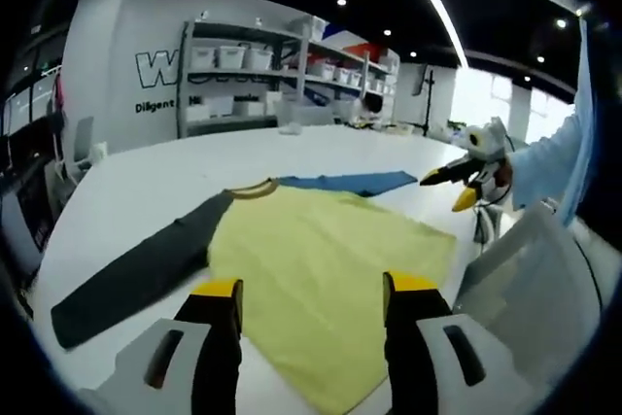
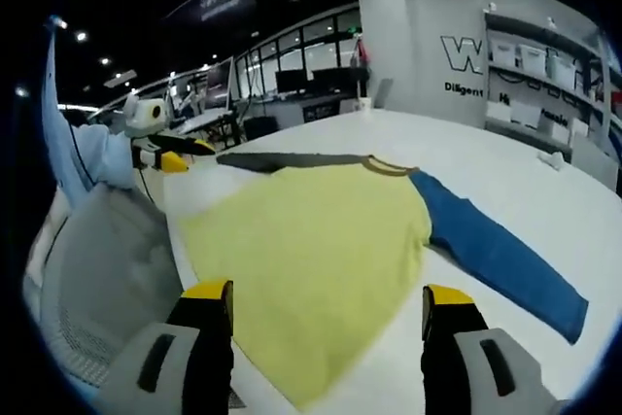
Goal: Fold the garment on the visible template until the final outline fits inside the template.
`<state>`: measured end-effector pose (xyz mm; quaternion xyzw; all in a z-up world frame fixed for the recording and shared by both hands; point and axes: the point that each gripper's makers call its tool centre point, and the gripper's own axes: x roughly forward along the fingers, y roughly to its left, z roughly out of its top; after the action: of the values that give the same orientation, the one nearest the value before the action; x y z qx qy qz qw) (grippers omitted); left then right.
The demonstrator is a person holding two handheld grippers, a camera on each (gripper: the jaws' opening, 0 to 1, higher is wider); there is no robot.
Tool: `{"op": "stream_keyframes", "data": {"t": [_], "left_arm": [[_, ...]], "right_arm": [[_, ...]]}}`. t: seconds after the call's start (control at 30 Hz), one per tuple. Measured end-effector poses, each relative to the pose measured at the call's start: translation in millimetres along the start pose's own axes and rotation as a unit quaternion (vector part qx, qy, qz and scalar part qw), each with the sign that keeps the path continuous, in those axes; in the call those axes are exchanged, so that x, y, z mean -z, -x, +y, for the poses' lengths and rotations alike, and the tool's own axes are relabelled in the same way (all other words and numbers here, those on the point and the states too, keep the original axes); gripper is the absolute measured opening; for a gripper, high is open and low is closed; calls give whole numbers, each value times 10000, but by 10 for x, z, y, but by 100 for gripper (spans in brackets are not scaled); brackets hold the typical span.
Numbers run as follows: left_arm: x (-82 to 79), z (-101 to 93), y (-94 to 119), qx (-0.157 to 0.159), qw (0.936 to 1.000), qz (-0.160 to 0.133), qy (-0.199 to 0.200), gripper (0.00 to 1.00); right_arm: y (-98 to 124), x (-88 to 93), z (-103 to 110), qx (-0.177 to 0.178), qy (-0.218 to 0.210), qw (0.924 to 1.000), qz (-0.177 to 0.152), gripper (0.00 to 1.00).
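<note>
White table (image 1: 146,182) in a shelved workroom; shirt (image 1: 321,259) spread flat on it, yellow body, dark sleeve (image 1: 136,274) and blue sleeve (image 2: 496,255) out sideways. Left gripper (image 1: 313,303) and right gripper (image 2: 326,313) hover over hem, jaws spread, grasping nothing

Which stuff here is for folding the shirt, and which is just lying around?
For the job: shirt, left tongs, right tongs, table.
Lying around: shelves with bins, grey mesh chair.
</note>
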<state>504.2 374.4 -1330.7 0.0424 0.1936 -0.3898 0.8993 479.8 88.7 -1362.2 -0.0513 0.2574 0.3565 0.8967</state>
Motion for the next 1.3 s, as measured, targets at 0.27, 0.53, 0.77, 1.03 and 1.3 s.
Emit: {"op": "stream_keyframes", "data": {"t": [0.27,0.53,0.77,1.03,1.3], "left_arm": [[-6,193,101,-209,9992,24,-330,65],[45,333,203,-274,9984,130,-475,71],[-15,288,237,-248,9987,112,-425,71],[-40,239,209,-189,9991,96,-377,71],[-49,243,210,-149,9992,80,-349,71]], "right_arm": [[25,-49,10,-54,20,9999,-131,85],[35,-45,6,-82,37,9999,-126,87],[36,-54,-3,-94,18,9999,-138,88],[25,-60,-15,-123,24,9998,-138,87],[63,-80,-244,9,-115,9998,-141,86]]}}
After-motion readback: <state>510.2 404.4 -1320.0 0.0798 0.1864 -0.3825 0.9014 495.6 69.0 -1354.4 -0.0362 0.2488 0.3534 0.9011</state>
